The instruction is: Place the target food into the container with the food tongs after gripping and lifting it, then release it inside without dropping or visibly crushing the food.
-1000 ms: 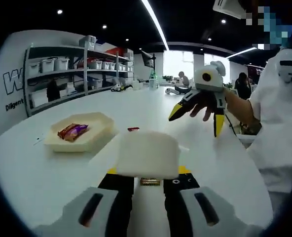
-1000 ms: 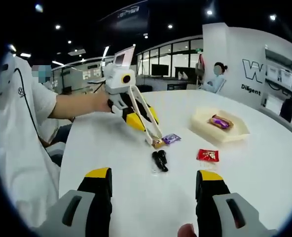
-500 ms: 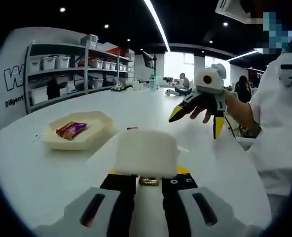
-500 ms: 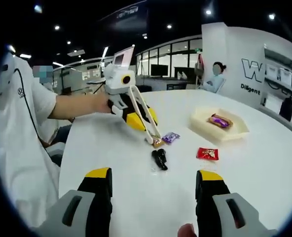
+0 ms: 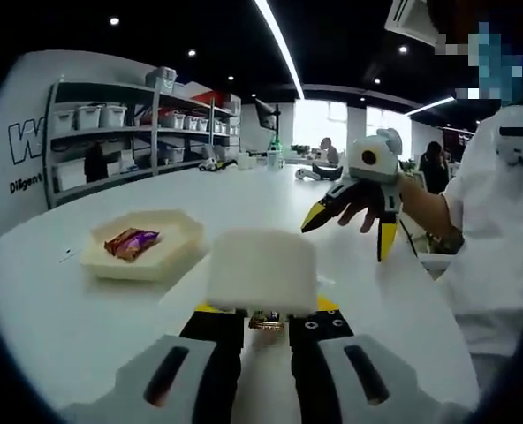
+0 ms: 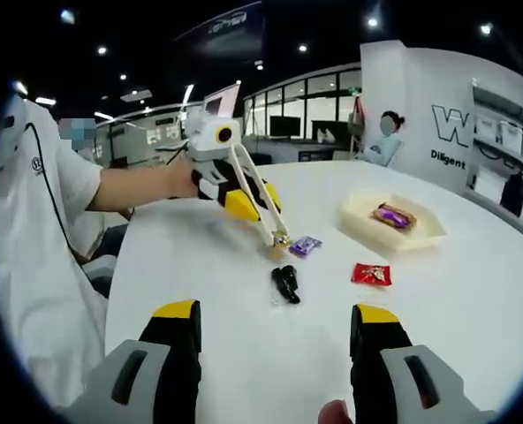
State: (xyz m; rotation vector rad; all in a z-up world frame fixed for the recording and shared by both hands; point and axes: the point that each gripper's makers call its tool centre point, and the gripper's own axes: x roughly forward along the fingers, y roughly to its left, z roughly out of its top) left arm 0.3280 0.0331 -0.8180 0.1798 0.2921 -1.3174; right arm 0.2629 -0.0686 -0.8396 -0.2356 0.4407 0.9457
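- A small gold-wrapped candy is pinched between the tips of the white food tongs, lifted just off the white tabletop; in the left gripper view the candy sits just beyond the yellow jaw tips, under the blurred white end of the tongs.
- The left gripper has its jaws closed narrow on the tongs.
- A purple-wrapped candy lies on the tabletop just beside the tong tips, a black-wrapped one nearer the camera, and a red-wrapped one towards the container.
- The cream hexagonal container stands well apart from the tongs, towards the far edge, with an orange-and-purple wrapped snack inside.
- The right gripper is held above the tabletop, jaws wide with nothing between them.
- Shelves of white bins line the wall behind.
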